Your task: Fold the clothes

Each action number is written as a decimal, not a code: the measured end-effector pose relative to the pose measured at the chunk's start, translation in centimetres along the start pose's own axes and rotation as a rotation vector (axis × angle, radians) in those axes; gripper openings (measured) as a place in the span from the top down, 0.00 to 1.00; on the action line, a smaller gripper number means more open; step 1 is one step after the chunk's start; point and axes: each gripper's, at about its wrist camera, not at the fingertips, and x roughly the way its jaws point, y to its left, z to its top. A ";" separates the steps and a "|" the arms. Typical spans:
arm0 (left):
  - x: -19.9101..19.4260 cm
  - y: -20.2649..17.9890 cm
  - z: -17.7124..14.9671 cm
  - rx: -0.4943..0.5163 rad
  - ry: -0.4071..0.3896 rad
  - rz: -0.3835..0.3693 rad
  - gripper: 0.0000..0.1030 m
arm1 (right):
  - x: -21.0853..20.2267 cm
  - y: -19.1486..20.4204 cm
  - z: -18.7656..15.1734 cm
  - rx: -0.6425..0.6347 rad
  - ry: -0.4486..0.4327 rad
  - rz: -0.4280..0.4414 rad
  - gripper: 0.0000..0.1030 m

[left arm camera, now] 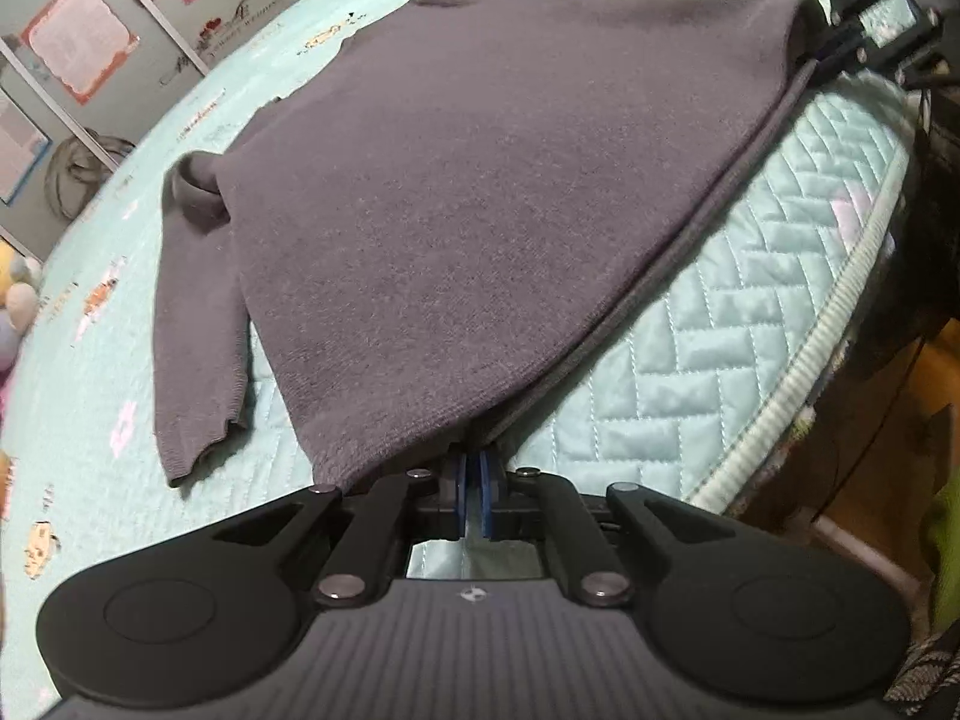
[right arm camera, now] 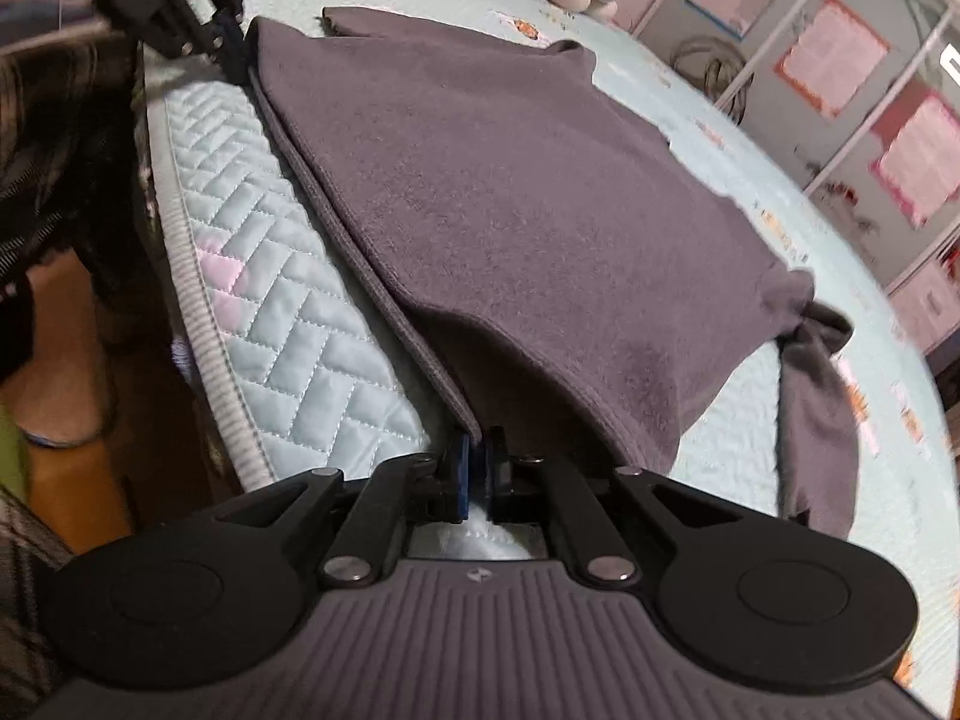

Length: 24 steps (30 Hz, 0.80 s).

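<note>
The grey sweater (left arm camera: pixel 480 192) is matt, fuzzy knit cloth, the pale bedspread (left arm camera: pixel 750 312) a slightly glossy quilted fabric, and the left gripper (left arm camera: pixel 474 474) matt black plastic with smooth metal rivets.

The sweater (left arm camera: pixel 480 210) was plain charcoal grey; the bed quilt (left arm camera: pixel 720 360) was pale aqua, herringbone-stitched; the claw pads (left arm camera: pixel 462 492) were blue.

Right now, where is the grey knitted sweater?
The grey knitted sweater lies spread on the pale turquoise quilted bedspread, its hem toward the bed's edge.
</note>
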 end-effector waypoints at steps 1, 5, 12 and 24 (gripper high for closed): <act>-0.2 -0.1 -0.1 0.000 0.000 0.001 0.97 | -0.2 -0.4 -0.1 0.020 0.013 0.024 0.91; -1.8 0.3 -0.7 -0.078 -0.001 -0.045 0.89 | -2.3 -3.1 -0.4 0.208 -0.005 0.190 0.80; -6.3 1.9 -0.1 -0.241 -0.137 -0.129 0.87 | -6.8 -7.0 -1.7 0.465 -0.156 0.086 0.78; 1.1 3.9 3.4 -0.372 -0.098 -0.086 0.70 | -1.1 -1.4 -1.6 0.217 -0.019 -0.244 0.67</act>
